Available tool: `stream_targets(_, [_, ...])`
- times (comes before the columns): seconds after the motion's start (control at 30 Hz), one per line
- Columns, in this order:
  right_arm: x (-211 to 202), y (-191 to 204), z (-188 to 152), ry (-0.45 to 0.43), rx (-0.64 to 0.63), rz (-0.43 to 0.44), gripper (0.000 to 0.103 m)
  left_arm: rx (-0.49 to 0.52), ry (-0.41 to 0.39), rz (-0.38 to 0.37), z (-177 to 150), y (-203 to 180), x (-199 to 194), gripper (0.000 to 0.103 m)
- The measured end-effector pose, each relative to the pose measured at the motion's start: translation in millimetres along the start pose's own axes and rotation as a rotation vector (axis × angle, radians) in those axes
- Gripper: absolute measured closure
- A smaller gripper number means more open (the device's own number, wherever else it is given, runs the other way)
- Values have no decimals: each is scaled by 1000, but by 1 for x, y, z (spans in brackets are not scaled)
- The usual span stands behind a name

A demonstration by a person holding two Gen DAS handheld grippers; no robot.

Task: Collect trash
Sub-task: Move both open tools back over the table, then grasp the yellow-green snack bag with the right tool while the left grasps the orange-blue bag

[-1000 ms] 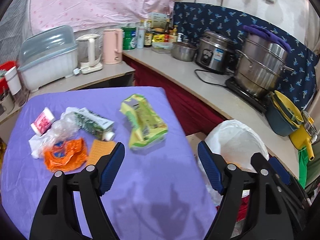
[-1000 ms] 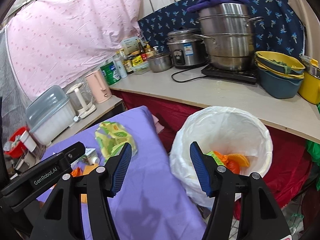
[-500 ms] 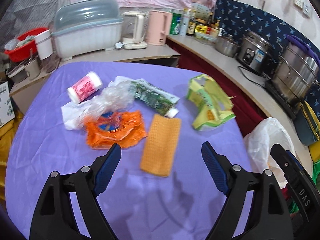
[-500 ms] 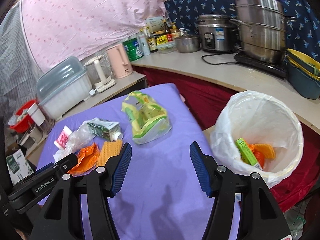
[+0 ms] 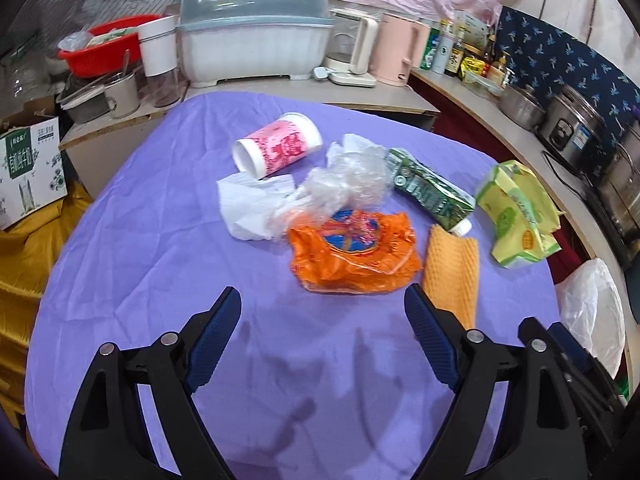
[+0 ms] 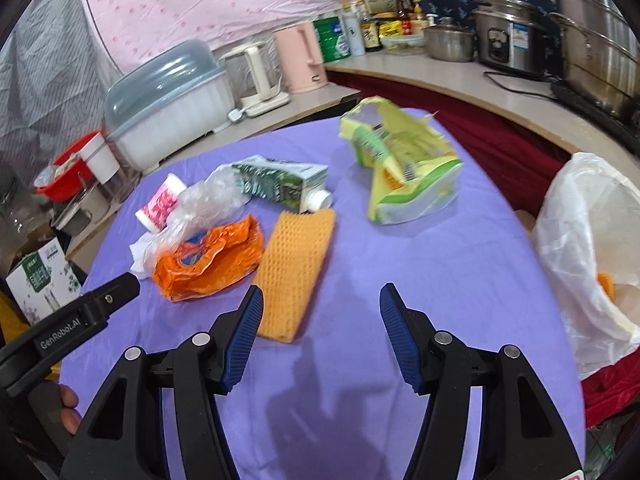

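Trash lies on the purple table (image 5: 160, 264): an orange wrapper (image 5: 352, 252) (image 6: 208, 256), an orange foam net (image 5: 452, 272) (image 6: 296, 268), a green carton (image 5: 428, 188) (image 6: 280, 184), a yellow-green bag (image 5: 516, 216) (image 6: 400, 168), a pink cup (image 5: 280, 148) (image 6: 160, 204), clear plastic (image 5: 344, 184) and white tissue (image 5: 248, 204). My left gripper (image 5: 322, 312) is open and empty, just short of the orange wrapper. My right gripper (image 6: 320, 308) is open and empty, beside the foam net's near end. The white bin bag (image 6: 588, 256) (image 5: 592, 312) stands at the table's right.
A counter behind holds a covered dish rack (image 5: 252, 36), kettles (image 5: 396, 52), bottles, a rice cooker (image 6: 512, 36) and steel pots. A cardboard box (image 5: 28, 168) and a red basin (image 5: 100, 40) sit at the left. The left gripper's body (image 6: 68, 324) shows in the right wrist view.
Both grippers have swung left, away from the bin bag and toward the trash pile. The left now faces the orange wrapper, the right the foam net. Both stayed open.
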State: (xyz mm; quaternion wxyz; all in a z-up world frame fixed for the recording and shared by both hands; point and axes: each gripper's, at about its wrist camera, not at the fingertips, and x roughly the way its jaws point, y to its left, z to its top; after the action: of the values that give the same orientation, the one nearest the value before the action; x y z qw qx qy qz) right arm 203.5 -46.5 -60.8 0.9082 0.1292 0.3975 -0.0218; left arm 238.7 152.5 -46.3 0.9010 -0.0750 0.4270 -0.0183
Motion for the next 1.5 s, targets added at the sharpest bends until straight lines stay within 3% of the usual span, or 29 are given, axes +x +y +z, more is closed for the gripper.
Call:
stream_targets(0.23, [13,-4,10,-13,4,-38,44,-37,9,2,9,13,12,19])
stream_targets(0.5, [17,-38,58,-88,61,-99,44,-51,50,-23,19,0,37,19])
stream_targets(0.83, [65,-38,93,-69,23,-108,44,-95,114,-10,23,-2,78,19])
stream_targets(0.9, [77,-39,94,-55,17,-120,49,-113,128,-16,25,0,85,19])
stream_targets(0.93, [83,-40,94,-43,15,-122,56,-121,137,-22,25,1,90,20])
stream_targets(1.07, [100,-48,90,-5,23,-128,85,-114,175,-32,25,0,103,45])
stream_targets(1.13, [103,-51,87,6,28,-120,92,-100,173,-26,24,-1,104,50])
stream_targets(1.17, [102,-51,85,5,27,-119,94,-91,168,-26,23,-2,103,63])
stream_targets(1.27, [95,-52,83,-9,32,-114,97,-80,175,-34,22,-2,99,78])
stream_targets(1.5, [59,-57,82,-56,55,-96,99,-44,114,-9,21,-8,71,87])
